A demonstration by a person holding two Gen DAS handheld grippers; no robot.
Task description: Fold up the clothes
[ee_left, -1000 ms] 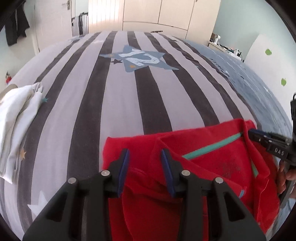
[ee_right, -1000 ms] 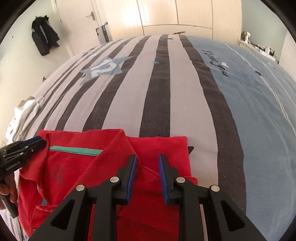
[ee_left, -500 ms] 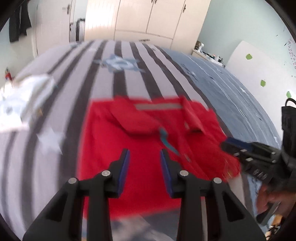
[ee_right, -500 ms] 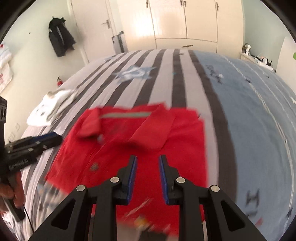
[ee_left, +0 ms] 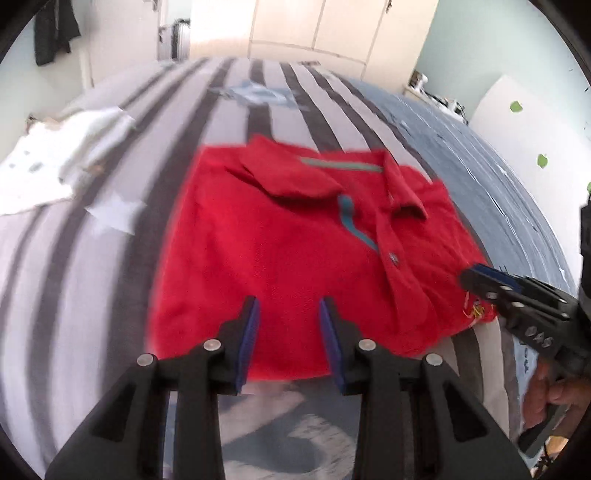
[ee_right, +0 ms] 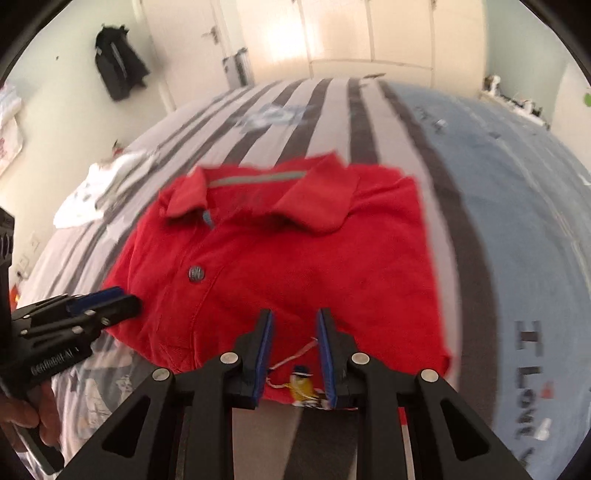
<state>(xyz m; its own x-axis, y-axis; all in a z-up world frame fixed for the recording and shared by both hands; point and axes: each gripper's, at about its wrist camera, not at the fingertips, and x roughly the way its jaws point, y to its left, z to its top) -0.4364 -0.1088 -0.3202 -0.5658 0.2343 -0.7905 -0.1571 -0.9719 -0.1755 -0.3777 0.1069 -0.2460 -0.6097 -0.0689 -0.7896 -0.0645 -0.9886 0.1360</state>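
red shirt folded, both grippers clear of the cloth

nearest to us, the left gripper (ee_left: pixel 288 325) and the right gripper (ee_right: pixel 294 343) hang above the near hem of the red shirt (ee_left: pixel 295 236). both sets of jaws stand parted with nothing between the pads; neither grasps the cloth. we judge they are released because the fold is complete and the cloth needs no further holding.

the shirt lies flat on the bed (ee_left: pixel 207 122) as a compact rectangle, collar (ee_right: pixel 258 192) at the far edge and buttons facing up. in the right wrist view a small printed patch and loose thread show at the near hem, just under the jaws. we judge this orientation keeps the collar tidy on top.

edges: the left side and the hem look straight; the right side bulges slightly.

open room: striped cover lies bare to the left, and blue cover to the right. further off at the left, a white garment (ee_left: pixel 55 155) lies well apart. beyond it stands a wardrobe (ee_right: pixel 369 33).
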